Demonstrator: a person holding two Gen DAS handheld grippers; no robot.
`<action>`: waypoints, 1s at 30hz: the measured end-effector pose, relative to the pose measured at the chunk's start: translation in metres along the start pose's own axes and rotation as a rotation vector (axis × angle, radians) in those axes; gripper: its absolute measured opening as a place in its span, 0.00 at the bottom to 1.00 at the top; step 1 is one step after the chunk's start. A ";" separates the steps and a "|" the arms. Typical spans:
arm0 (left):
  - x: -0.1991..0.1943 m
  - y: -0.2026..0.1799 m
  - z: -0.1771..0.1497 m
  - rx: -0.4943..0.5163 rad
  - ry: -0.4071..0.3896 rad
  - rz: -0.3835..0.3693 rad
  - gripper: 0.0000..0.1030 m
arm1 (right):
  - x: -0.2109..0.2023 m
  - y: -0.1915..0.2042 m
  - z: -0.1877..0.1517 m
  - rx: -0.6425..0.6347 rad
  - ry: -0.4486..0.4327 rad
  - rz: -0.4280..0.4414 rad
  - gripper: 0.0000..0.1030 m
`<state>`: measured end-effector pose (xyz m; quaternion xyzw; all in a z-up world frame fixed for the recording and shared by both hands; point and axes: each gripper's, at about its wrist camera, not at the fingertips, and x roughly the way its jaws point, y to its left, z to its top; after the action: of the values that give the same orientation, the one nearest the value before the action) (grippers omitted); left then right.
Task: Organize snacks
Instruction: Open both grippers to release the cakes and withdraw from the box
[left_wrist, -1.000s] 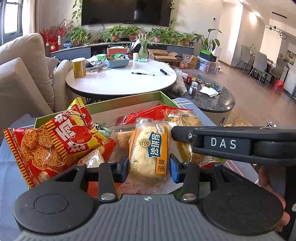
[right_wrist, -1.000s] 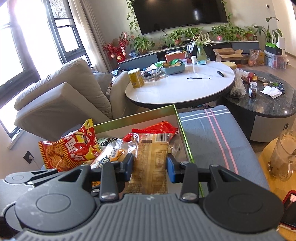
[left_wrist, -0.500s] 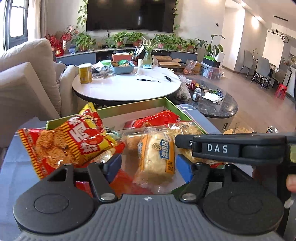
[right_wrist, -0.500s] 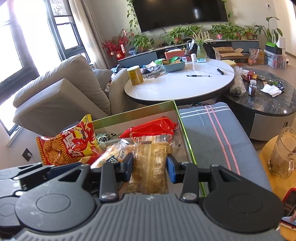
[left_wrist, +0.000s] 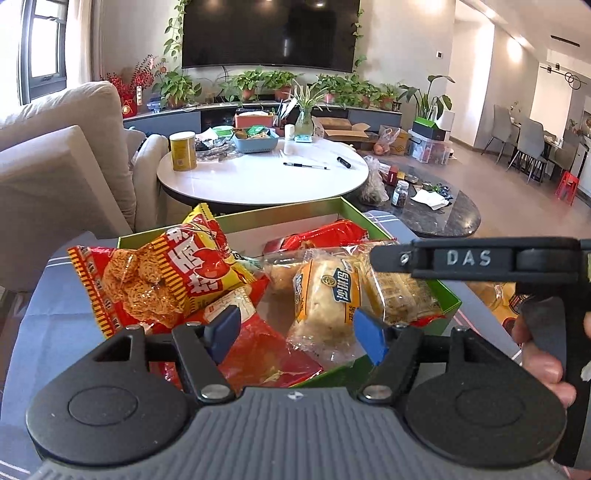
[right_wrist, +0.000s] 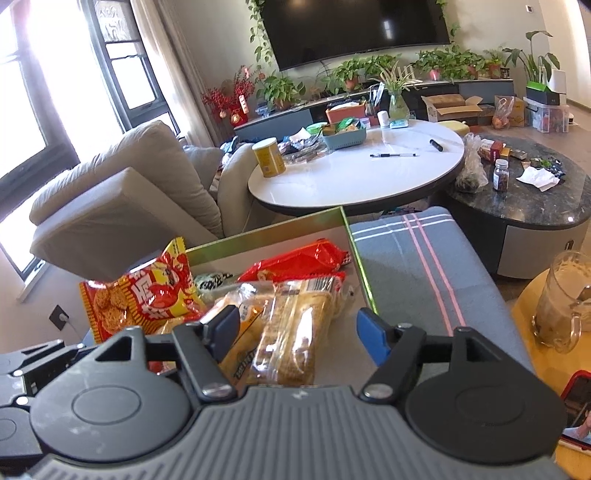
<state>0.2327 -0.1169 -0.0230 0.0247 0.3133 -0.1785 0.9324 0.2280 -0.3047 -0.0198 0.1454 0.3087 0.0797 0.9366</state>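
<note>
Left tool (left_wrist: 295, 332) is held low over the near edge of the green box (left_wrist: 448, 301), jaws spread, nothing gripped. The egg-cake packet (left_wrist: 325, 299) lies loose between its pads, inside the box. Right tool (right_wrist: 295, 328) is likewise released; the brown pastry pack (right_wrist: 295, 332) rests in the box below it. Noodle-snack bag (left_wrist: 155, 280) is propped on the left box wall. White round tabletop (right_wrist: 354, 173) sits beyond.
</note>
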 end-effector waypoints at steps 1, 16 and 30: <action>-0.001 0.000 0.000 0.001 -0.001 0.003 0.63 | -0.001 -0.001 0.001 0.004 -0.005 -0.002 0.73; -0.017 0.001 -0.004 0.004 -0.027 0.005 0.63 | -0.022 0.008 -0.003 -0.062 -0.039 0.000 0.73; -0.069 0.008 -0.019 -0.005 -0.057 0.021 0.64 | -0.056 0.033 -0.016 -0.103 -0.033 0.023 0.73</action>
<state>0.1740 -0.0843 0.0017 0.0203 0.2866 -0.1684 0.9429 0.1718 -0.2833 0.0101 0.1017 0.2871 0.1039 0.9468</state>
